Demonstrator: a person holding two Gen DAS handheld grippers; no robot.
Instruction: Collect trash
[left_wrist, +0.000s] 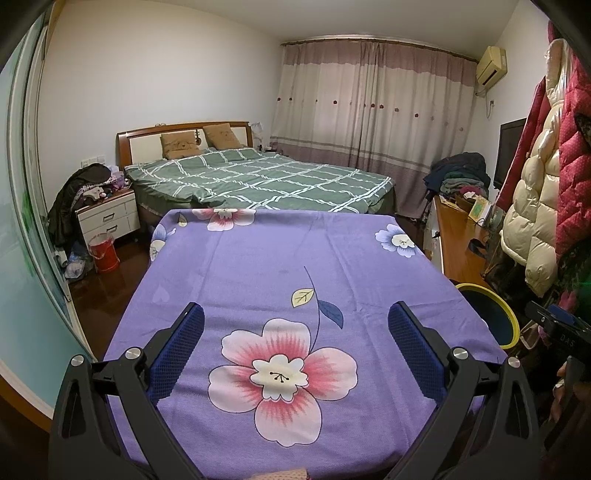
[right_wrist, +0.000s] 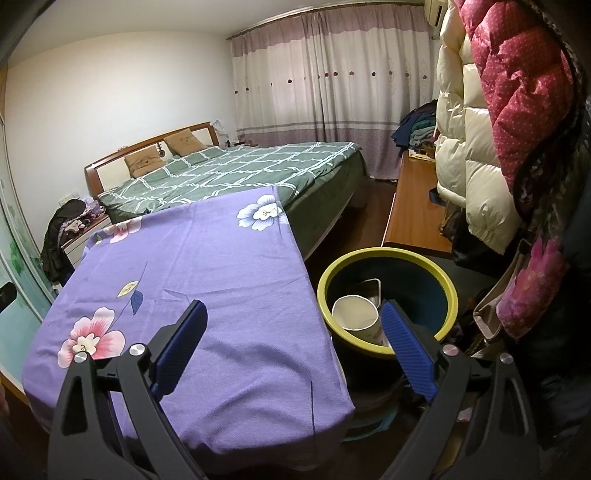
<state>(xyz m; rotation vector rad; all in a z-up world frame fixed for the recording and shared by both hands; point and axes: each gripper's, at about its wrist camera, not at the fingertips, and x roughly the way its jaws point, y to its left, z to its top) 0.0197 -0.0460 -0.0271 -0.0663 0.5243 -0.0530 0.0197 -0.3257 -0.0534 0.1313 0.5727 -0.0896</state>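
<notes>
A dark bin with a yellow-green rim (right_wrist: 388, 254) stands right of the table; it also shows in the left wrist view (left_wrist: 511, 317). Inside it lie a white paper cup (right_wrist: 356, 317) and a grey foil tray (right_wrist: 367, 290). The table wears a purple flowered cloth (left_wrist: 280, 266), also in the right wrist view (right_wrist: 207, 266). My left gripper (left_wrist: 295, 314) is open and empty above the cloth. My right gripper (right_wrist: 295, 314) is open and empty, straddling the table's right edge, its right finger (right_wrist: 402, 343) in front of the bin's near rim.
A bed with a green checked cover (left_wrist: 266, 177) lies beyond the table. A white nightstand (left_wrist: 107, 216) and red bucket (left_wrist: 103, 253) stand at left. A wooden bench (right_wrist: 413, 206) and hanging padded coats (right_wrist: 476, 122) are on the right.
</notes>
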